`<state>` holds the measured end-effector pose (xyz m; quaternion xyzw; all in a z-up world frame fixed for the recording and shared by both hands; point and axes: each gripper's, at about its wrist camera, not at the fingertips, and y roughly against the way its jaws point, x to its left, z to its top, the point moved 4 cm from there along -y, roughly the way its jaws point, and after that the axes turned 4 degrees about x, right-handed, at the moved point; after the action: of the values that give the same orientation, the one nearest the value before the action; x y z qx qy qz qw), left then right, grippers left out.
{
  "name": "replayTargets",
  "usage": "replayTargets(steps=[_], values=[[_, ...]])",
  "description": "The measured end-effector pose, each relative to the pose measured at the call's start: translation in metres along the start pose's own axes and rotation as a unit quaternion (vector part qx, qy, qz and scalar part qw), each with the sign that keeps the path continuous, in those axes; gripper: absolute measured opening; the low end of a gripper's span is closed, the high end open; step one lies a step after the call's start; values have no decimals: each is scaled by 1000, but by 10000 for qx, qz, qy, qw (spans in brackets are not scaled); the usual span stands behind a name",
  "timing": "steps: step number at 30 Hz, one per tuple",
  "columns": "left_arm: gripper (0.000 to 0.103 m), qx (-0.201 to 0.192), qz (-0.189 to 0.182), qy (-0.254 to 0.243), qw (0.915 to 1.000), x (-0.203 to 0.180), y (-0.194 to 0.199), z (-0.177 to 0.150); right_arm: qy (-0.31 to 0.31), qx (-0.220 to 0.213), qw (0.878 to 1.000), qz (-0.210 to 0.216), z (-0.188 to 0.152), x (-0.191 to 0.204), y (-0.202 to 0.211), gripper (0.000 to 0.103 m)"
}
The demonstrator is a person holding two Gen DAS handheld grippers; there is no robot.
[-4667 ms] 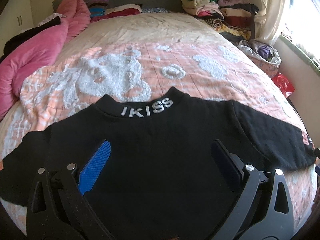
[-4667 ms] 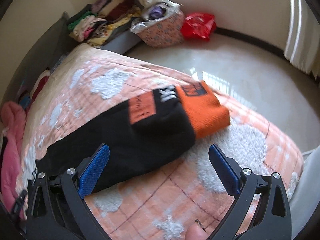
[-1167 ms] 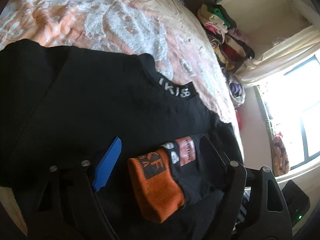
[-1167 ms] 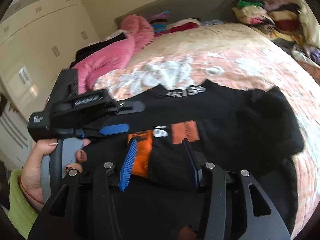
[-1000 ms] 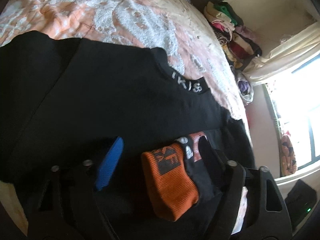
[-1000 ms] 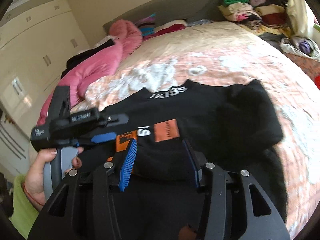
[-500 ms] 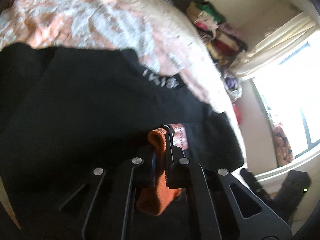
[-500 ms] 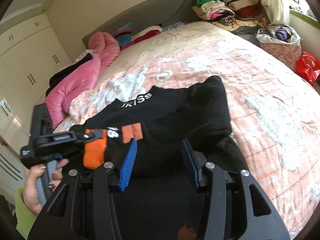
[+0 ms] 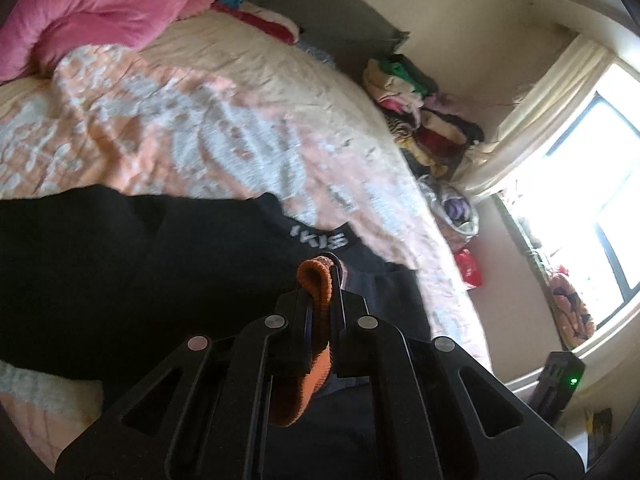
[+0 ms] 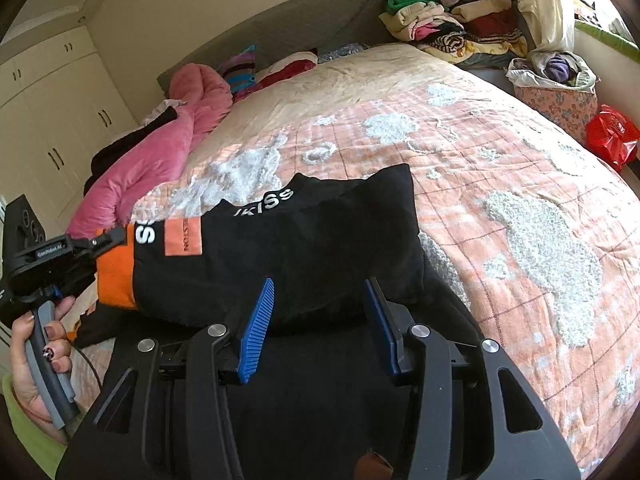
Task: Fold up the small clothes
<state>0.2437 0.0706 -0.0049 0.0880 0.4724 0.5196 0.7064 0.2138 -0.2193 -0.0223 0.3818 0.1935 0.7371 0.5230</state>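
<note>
Orange knit cuff (image 9: 316,280) pinched tight between the fingers of the left gripper (image 9: 322,280); jaws drawn together on the fabric, ribbed edge bulging out past the tips, more orange hanging below between the arms. In the right wrist view the same left gripper (image 10: 108,238) sits at the far left, clamped on the orange cuff (image 10: 114,276), the person's hand (image 10: 36,356) wrapped round its grey handle.

Right gripper (image 10: 318,306): blue fingers (image 10: 256,330) set a moderate way apart, nothing between them. They hang just over the near edge of the folded sleeve; whether the tips touch the cloth cannot be told.

Black sweatshirt (image 10: 304,240) lies on the bed, near side, collar lettering pointing to the far end. One sleeve is drawn leftward across the body, showing an orange patch (image 10: 182,236) and white letters beside the cuff. The right shoulder is folded in, leaving a straight edge on the right. In the left wrist view the sweatshirt (image 9: 140,264) fills the near left, collar just beyond the fingertips.

Bedspread (image 10: 500,184), peach check with white tufted patches, stretches to the far and right. Pink quilt (image 10: 160,156) heaped at the far left. Stack of folded clothes (image 10: 452,28) at the far right, by the curtain. Flowered basket (image 10: 556,88) and red bag (image 10: 610,136) on the floor to the right. White wardrobe doors (image 10: 60,120) along the left wall.
</note>
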Motion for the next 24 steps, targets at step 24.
replayTargets(steps=[24], values=[[35,315,755,-569,9950,3,-14,-14,651,118,9959,-615,16,11,-33,45]])
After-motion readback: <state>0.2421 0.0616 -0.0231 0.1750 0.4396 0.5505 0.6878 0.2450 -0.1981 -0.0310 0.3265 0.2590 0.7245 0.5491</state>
